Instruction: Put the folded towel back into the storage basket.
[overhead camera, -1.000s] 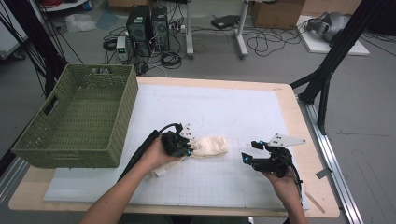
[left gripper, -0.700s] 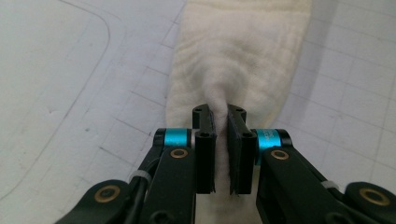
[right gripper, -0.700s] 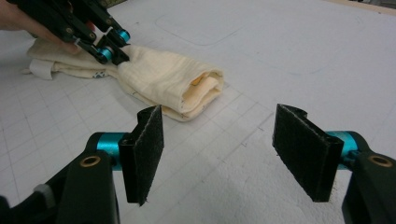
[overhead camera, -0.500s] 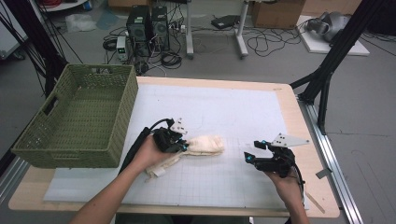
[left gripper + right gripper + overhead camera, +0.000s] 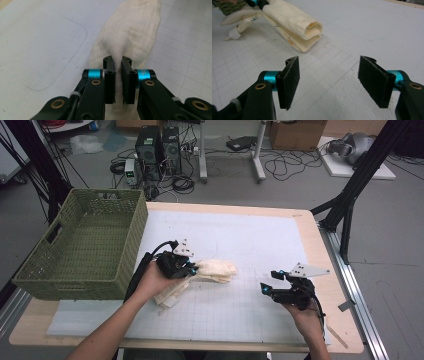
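A cream folded cloth point(image 5: 215, 270) lies in the middle of the white gridded mat, its left end raised. My left gripper point(image 5: 191, 268) is shut on that end; in the left gripper view the pads pinch a fold of the cloth point(image 5: 130, 30) between them. The rest of the cloth trails down toward the person's left hand. My right gripper point(image 5: 267, 282) rests at the mat's right side, open with nothing between its pads. In the right gripper view the rolled end of the cloth point(image 5: 294, 22) lies well ahead of the right gripper point(image 5: 329, 80).
A green woven basket point(image 5: 85, 250) stands at the table's left edge, with nothing in it that I can see. The white mat point(image 5: 240, 230) covers most of the wooden table. A black frame leg point(image 5: 350, 200) rises beyond the right edge.
My left gripper has lifted and shifted left toward the basket, pulling the cloth's end up with it. The right gripper has stayed where it was.
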A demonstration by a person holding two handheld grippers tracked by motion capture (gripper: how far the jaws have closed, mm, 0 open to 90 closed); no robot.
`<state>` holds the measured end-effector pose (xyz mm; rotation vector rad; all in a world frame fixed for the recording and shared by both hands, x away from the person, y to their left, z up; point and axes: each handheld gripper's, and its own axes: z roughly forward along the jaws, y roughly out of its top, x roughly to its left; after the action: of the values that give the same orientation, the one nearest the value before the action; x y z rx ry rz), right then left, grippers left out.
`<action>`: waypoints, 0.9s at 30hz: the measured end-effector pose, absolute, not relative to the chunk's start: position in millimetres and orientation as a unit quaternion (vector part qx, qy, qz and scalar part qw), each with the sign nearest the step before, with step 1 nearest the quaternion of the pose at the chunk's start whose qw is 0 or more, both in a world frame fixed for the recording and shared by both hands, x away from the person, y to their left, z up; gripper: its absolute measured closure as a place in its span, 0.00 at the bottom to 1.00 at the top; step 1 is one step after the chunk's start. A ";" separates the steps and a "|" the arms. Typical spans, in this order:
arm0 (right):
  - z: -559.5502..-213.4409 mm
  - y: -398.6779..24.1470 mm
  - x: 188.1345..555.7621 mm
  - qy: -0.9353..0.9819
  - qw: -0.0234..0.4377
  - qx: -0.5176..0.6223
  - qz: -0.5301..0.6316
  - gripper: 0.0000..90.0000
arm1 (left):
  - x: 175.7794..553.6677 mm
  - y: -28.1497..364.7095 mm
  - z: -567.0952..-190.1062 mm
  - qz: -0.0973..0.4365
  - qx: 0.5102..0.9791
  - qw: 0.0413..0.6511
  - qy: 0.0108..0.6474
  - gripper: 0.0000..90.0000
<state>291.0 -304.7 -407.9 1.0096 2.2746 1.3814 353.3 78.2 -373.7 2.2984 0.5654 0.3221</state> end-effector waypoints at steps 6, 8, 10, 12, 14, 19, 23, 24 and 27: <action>-407.7 -304.7 291.0 0.789 0.147 0.352 0.481 0.37 | 353.6 78.0 -372.4 0.128 0.895 0.364 0.224 0.92; -407.4 -304.5 290.9 0.790 0.148 0.349 0.482 0.37 | 354.5 77.3 -373.7 0.127 0.895 0.363 0.225 0.92; -407.1 -305.1 290.6 0.790 0.149 0.349 0.481 0.37 | 354.6 75.9 -374.5 0.131 0.895 0.360 0.227 0.92; -406.7 -306.2 290.2 0.788 0.149 0.351 0.483 0.37 | 354.8 76.0 -373.7 0.132 0.891 0.367 0.231 0.92; -406.7 -307.0 290.3 0.787 0.149 0.352 0.484 0.37 | 354.6 77.5 -370.9 0.133 0.890 0.369 0.233 0.92; -406.9 -305.4 290.9 0.789 0.150 0.350 0.483 0.37 | 354.8 81.6 -366.1 0.135 0.883 0.379 0.242 0.92; -406.7 -305.1 290.9 0.789 0.149 0.351 0.482 0.37 | 355.0 84.7 -363.3 0.138 0.879 0.383 0.249 0.92; -406.8 -305.1 290.9 0.789 0.149 0.350 0.482 0.37 | 355.1 85.4 -362.8 0.139 0.878 0.384 0.251 0.92; -406.9 -304.6 290.9 0.790 0.148 0.349 0.482 0.37 | 355.5 87.0 -361.2 0.141 0.876 0.386 0.253 0.92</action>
<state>290.9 -304.6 -406.9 1.0039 2.2723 1.3864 355.5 87.0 -361.2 2.2307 0.6439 0.3581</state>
